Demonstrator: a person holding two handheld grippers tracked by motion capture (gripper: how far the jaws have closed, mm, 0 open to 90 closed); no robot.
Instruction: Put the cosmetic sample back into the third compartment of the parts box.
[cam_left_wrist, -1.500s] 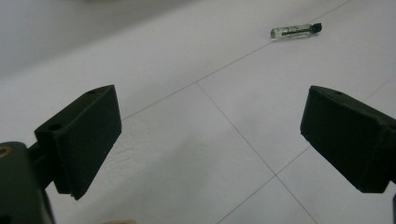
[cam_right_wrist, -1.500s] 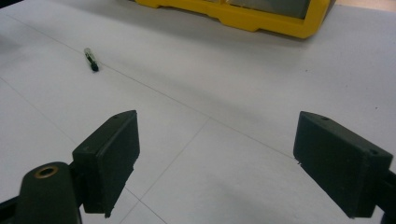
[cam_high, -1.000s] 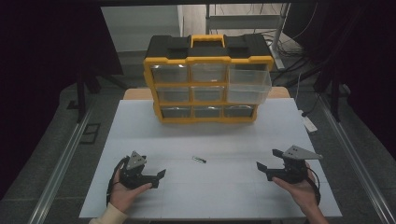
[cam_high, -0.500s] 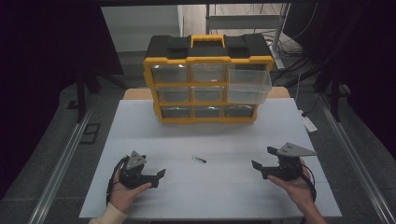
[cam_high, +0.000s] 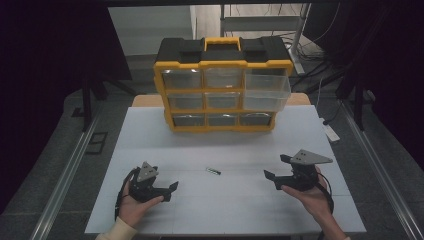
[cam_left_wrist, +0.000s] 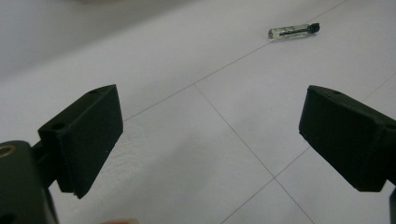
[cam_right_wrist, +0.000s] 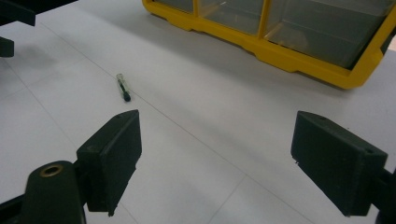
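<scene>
White table (cam_high: 150, 135), small vial (cam_high: 213, 171) lying loose between left gripper (cam_high: 171, 190) and right gripper (cam_high: 274, 172); both jaws spread, empty. Risk: rolling away if nudged off-centre.

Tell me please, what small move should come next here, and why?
Probably the right gripper should ease toward the small clear tube lying on the white table between the two grippers. Its jaws are open and empty, and the tube lies ahead of them in its own view. The left gripper is open too. One top-right drawer of the yellow organizer stands pulled out, perhaps the tube's destination.
</scene>
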